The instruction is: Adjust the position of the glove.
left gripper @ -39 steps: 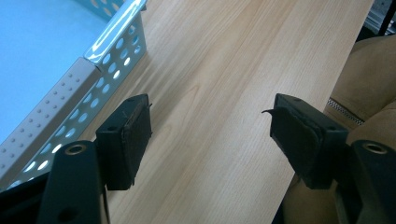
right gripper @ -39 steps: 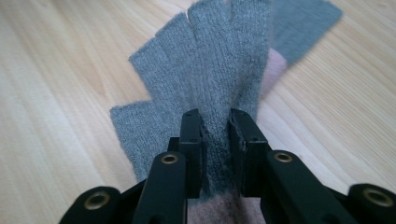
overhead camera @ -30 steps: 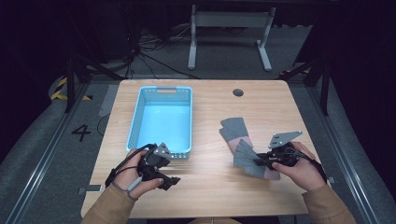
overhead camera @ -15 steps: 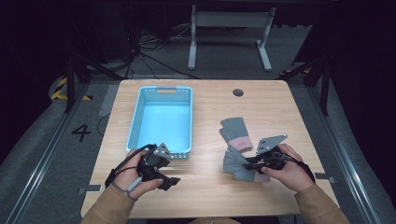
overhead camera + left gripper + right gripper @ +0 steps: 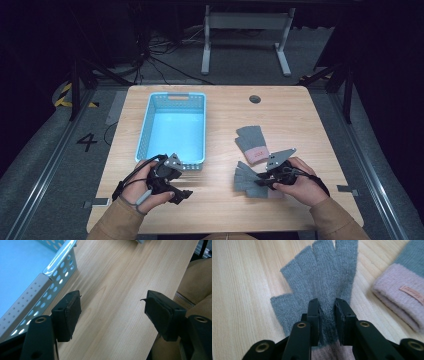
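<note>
- While pinching the near grey glove (image 5: 322,287) at its palm, the right gripper (image 5: 327,315) fingers look ready to lift.
- Just beyond lies a second glove (image 5: 252,144).
- Left gripper (image 5: 112,312) fingers are spread over bare desk (image 5: 117,277), beside the blue basket (image 5: 145,130), the likely destination.

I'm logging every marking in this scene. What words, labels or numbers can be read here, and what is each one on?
"4": painted on the grey floor left of the table.
Small tag on the pink cuff of the far glove: it bears lettering, too small and blurred to read.
Nothing else legible.
</note>
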Available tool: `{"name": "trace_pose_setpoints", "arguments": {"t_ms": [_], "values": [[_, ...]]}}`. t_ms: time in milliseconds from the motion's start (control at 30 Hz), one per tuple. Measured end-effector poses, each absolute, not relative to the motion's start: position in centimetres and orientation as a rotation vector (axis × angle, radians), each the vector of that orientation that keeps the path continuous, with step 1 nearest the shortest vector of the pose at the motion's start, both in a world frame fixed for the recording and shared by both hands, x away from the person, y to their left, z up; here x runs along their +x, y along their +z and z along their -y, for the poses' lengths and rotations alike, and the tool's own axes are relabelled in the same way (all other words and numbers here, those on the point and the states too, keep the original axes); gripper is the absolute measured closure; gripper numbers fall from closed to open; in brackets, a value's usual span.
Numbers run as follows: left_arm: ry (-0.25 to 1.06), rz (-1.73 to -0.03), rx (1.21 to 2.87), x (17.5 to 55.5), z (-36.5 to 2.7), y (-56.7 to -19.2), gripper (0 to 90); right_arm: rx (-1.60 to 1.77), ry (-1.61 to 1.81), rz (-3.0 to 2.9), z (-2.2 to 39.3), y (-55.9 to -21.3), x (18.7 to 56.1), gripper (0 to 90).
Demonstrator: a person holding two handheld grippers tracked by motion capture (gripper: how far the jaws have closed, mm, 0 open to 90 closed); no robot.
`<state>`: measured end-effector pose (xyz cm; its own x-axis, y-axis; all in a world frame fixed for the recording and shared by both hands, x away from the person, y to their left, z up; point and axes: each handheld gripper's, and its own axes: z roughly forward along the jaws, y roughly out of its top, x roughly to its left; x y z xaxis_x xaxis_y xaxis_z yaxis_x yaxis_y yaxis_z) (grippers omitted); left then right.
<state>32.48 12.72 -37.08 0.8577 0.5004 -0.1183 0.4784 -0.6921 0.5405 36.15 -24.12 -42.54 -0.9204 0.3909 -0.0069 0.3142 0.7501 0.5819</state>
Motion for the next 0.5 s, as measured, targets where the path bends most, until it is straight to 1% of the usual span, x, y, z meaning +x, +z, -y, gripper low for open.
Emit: {"name": "trace_pose_setpoints", "arguments": {"t_ms": [67, 167, 233, 300, 500], "values": [[0.049, -0.714, 2.455, 32.5, -12.8, -37.1, 30.3, 0.570, 0.897, -2.826, 23.9, -42.9, 36.1, 73.8], [0.051, -0.719, 2.456, 32.6, -12.9, -37.2, 30.2, 0.543, 0.883, -2.825, 23.7, -43.3, 36.2, 66.9], [0.049, -0.717, 2.454, 32.6, -12.9, -37.1, 30.3, 0.548, 0.911, -2.819, 23.8, -43.3, 36.2, 60.6], [0.047, -0.716, 2.454, 32.6, -12.9, -37.1, 30.3, 0.562, 0.946, -2.801, 24.0, -43.0, 36.1, 57.1], [0.047, -0.715, 2.456, 32.8, -12.8, -37.1, 30.3, 0.610, 0.987, -2.763, 24.9, -42.3, 36.1, 56.7]]}}
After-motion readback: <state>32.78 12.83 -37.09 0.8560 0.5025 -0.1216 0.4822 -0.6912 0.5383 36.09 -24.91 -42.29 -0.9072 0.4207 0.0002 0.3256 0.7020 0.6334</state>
